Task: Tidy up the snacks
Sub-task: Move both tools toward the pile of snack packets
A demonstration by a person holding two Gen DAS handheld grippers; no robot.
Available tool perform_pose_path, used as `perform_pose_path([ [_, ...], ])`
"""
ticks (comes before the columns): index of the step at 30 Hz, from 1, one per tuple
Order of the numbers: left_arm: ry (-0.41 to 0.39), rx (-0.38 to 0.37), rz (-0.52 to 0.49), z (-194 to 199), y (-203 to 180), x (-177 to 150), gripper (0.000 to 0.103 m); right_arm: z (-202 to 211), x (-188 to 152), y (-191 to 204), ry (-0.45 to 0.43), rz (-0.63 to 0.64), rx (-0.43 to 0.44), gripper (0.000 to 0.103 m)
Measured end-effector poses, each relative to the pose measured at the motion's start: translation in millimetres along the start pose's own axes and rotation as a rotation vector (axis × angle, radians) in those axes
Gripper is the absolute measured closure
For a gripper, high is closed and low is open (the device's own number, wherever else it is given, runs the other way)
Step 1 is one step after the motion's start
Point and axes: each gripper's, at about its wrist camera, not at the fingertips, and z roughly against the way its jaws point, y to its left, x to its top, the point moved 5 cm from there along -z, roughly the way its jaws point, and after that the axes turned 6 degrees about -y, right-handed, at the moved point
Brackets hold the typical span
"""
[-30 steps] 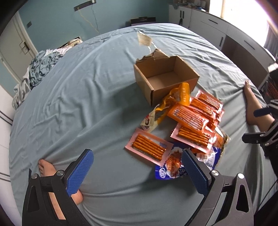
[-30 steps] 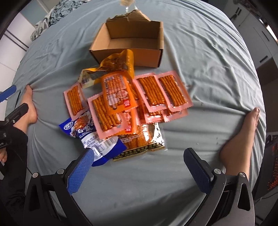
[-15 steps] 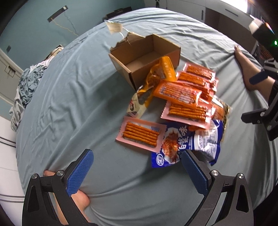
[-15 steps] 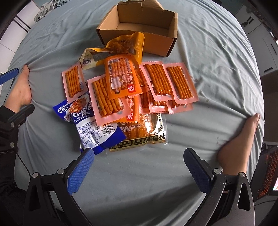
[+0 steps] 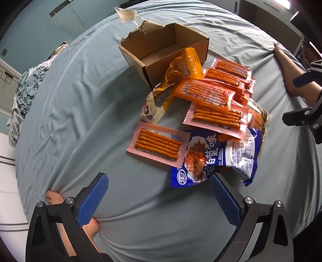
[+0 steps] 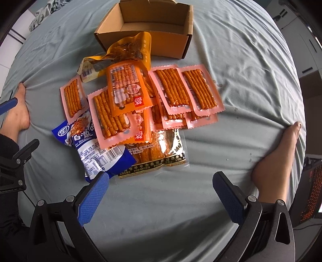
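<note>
A pile of snack packs lies on a grey-blue bed sheet (image 5: pixel 80 112) in front of an open, empty cardboard box (image 5: pixel 161 50), which also shows in the right wrist view (image 6: pixel 149 24). The pile holds several pink packs of spicy sticks (image 5: pixel 157 142) (image 6: pixel 187 88), an orange pack (image 5: pixel 205 94) (image 6: pixel 125 84), a yellow pouch (image 5: pixel 177 74) (image 6: pixel 128 50), a blue and white bag (image 5: pixel 213 159) (image 6: pixel 90 145) and a clear pack (image 6: pixel 159 151). My left gripper (image 5: pixel 159 193) is open and empty just short of the blue bag. My right gripper (image 6: pixel 161 191) is open and empty, near the clear pack.
The person's bare feet rest on the sheet at both sides (image 6: pixel 18 108) (image 6: pixel 277 153). Crumpled bedding (image 5: pixel 22 96) lies at the far left. Cabinets (image 5: pixel 261 8) stand past the bed. The right gripper's frame (image 5: pixel 301 114) shows at the left view's right edge.
Both grippers have moved in closer to the snack pile, so the packs and box look larger. Both stay open. The snacks have not moved.
</note>
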Motion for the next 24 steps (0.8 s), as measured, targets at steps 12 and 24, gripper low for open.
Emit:
perform_pose_path([
  [12, -0.006, 0.028, 0.046, -3, 16, 2, 0.000, -2, 0, -5, 0.007, -0.028, 0.003, 0.000],
  [24, -0.061, 0.019, 0.091, -24, 35, 27, 0.000, -9, 5, 0, 0.023, -0.032, 0.030, 0.000],
])
